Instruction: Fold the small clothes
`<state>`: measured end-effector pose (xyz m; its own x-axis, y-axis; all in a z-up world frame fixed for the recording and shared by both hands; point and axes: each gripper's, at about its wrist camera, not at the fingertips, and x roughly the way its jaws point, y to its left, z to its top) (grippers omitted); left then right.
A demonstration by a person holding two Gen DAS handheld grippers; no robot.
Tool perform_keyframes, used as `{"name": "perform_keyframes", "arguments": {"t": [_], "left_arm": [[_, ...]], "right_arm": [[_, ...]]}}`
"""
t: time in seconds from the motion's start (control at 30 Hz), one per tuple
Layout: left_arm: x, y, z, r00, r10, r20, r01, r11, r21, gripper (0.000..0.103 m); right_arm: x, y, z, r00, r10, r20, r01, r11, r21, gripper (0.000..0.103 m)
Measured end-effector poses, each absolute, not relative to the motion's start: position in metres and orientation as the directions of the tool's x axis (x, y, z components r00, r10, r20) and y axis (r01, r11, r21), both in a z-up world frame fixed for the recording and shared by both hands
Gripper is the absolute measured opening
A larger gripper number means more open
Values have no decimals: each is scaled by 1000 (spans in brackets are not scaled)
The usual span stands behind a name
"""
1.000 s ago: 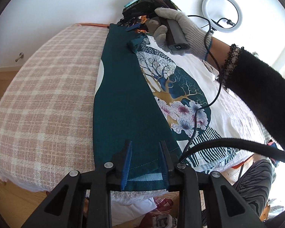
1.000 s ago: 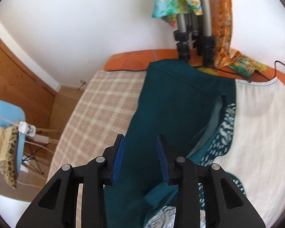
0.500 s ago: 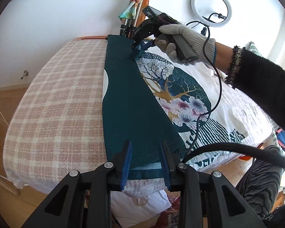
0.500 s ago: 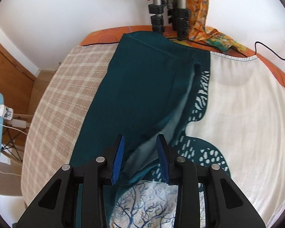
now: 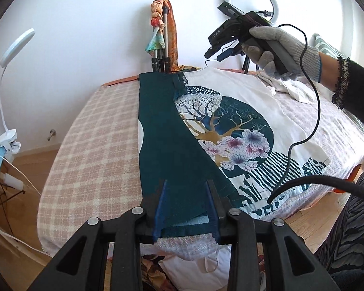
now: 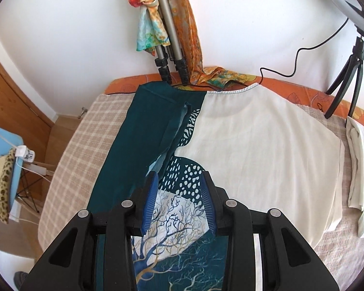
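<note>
The T-shirt (image 5: 233, 131) lies flat on the bed (image 5: 94, 131), print side up, and one side panel is folded over it as a long dark teal flap (image 5: 167, 131), from the neck end near the wall to the hem at the near edge of the bed. I judge that this first lengthwise fold is made, and both tools are free now for the other side.

The left gripper (image 5: 185, 208) is low over the hem end of the flap. Its fingers are wide apart, with cloth seen between them, but they do not pinch it; the hem corner lies loose on the bed. The right gripper (image 5: 222, 51) is lifted above the neck end of the T-shirt, in a gloved hand (image 5: 276, 46). In its own view the right gripper (image 6: 179, 203) hangs over the printed part just beside the flap edge, fingers also spread wide and holding nothing.

At the neck end of the T-shirt the flap is a little doubled, with the pale inside showing, so it may need smoothing.

Around the T-shirt: a tripod (image 6: 167, 55) with a colourful scarf (image 6: 153, 34) stands against the wall beyond the neck, a ring light (image 5: 252, 0) is to the right of that, and a crumpled white cloth (image 6: 361, 160) lies beside the unfolded side. A black cable (image 5: 303, 131) hangs over the print and could drag on the fabric at the next fold.
</note>
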<state>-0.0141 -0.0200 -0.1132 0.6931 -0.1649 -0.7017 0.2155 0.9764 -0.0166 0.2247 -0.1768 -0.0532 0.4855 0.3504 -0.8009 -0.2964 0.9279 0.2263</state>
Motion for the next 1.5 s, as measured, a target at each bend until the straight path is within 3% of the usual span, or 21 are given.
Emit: {"name": "perform_keyframes", "arguments": {"t": [0.27,0.37,0.73,1.0,1.27,1.33,1.5], "left_arm": [[-25,-83,-103,700,-220,-679,322,946,26,31],[-24,-110,-103,648,-325,-689,401,915,-55,35],[-5,-224,-124,499,-505,-704,587,795,-154,35],[9,-275,-143,424,-520,-741,625,760,-176,36],[16,-304,-162,420,-455,-785,647,757,-92,35],[17,-307,-164,432,-442,-786,647,759,-71,32],[28,-299,-165,408,-486,-773,644,753,-134,3]], "right_arm": [[174,-266,-12,560,353,-749,-268,933,239,38],[154,-300,-4,593,321,-739,-251,945,209,47],[125,-397,-31,580,297,-759,-188,955,229,47],[134,-416,-65,535,331,-778,-163,943,289,47],[158,-416,-95,481,389,-785,-153,920,362,47],[166,-415,-99,474,399,-785,-151,915,375,47],[187,-416,-115,450,445,-775,-121,890,441,47]]}}
